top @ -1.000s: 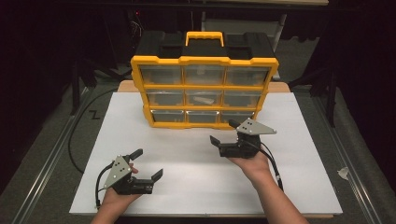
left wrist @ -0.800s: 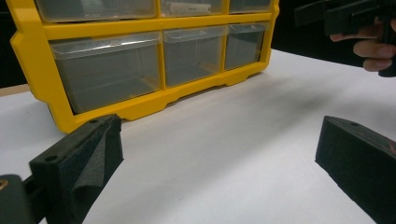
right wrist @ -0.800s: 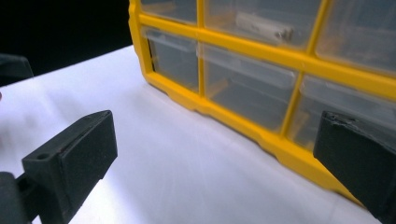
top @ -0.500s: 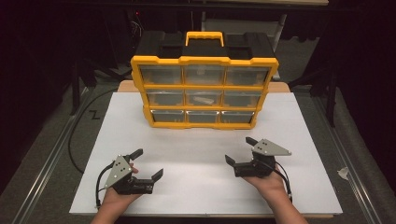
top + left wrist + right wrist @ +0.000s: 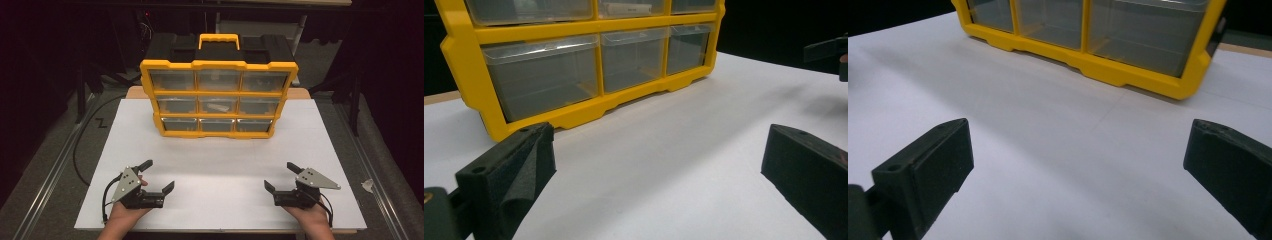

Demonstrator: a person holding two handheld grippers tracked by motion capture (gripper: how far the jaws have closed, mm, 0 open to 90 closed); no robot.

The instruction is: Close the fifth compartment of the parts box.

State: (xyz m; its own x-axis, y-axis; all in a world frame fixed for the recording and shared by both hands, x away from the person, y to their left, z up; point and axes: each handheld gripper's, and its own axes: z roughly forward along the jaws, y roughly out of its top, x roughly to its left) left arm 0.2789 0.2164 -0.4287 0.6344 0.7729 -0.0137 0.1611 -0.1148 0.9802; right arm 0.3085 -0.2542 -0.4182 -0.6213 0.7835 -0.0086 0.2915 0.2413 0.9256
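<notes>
A yellow organiser case (image 5: 218,99) with clear drawers and a black top stands upright at the far middle of the white tabletop (image 5: 220,160). My left gripper (image 5: 158,176) rests near the front left edge, open, nothing between its jaws. My right gripper (image 5: 281,175) rests near the front right edge, also open and empty. In the left gripper view the case's bottom drawers (image 5: 544,75) stand ahead, and the right gripper's jaw tip (image 5: 826,49) shows at the far right. In the right gripper view the case's lower frame (image 5: 1128,75) runs across the top.
A yellow carry handle (image 5: 218,38) tops the case. A small white part (image 5: 218,107) lies in the middle drawer. A black cable (image 5: 82,135) loops beside the table's left edge. Dark chairs and floor surround the table.
My right gripper has pulled back from in front of the case to the front right edge of the table. The left gripper has stayed put.
</notes>
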